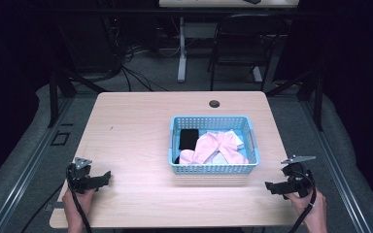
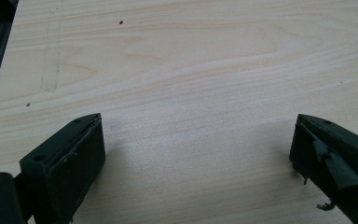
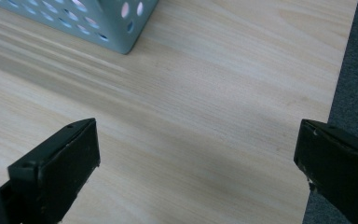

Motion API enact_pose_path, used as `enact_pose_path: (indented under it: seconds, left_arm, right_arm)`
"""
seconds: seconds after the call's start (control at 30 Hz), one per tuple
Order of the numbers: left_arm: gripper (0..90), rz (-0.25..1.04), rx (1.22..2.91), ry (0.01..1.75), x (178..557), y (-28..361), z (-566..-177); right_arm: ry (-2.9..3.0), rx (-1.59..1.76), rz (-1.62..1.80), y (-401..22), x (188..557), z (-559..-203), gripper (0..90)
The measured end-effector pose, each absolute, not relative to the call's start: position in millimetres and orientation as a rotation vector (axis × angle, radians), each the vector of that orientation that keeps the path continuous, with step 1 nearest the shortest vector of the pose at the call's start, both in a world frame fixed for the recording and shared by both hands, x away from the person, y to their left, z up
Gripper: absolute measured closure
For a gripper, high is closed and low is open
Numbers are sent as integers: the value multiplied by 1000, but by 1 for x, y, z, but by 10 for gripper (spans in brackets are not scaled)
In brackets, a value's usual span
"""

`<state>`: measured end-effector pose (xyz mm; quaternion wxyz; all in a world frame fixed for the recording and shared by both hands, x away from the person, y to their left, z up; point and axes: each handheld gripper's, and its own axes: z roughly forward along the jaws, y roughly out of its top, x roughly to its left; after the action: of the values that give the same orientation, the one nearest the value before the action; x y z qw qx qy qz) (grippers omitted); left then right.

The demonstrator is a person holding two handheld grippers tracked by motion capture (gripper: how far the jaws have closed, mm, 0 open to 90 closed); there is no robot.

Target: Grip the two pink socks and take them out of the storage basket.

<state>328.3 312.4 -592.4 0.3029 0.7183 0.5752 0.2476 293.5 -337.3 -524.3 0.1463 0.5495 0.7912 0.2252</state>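
Basket (image 1: 213, 168) between both hand-held grippers

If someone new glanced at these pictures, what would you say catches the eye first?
Probably the light blue perforated basket right of the table's centre, with a pink cloth heaped in it beside something black. After that, the left gripper and right gripper, one at each near corner of the wooden table, both with jaws wide apart and holding nothing.

Bright overhead light on the table (image 1: 141, 121), dark surroundings, soft shadows, slightly blurry frames.
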Motion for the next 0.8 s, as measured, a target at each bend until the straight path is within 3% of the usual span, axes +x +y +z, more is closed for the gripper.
enact_pose_path:
  seconds: [0.8]
  left_arm:
    - [34,655,1903,1526,328,312,-592]
  right_arm:
    - [2379,1473,572,-309,328,-442,0]
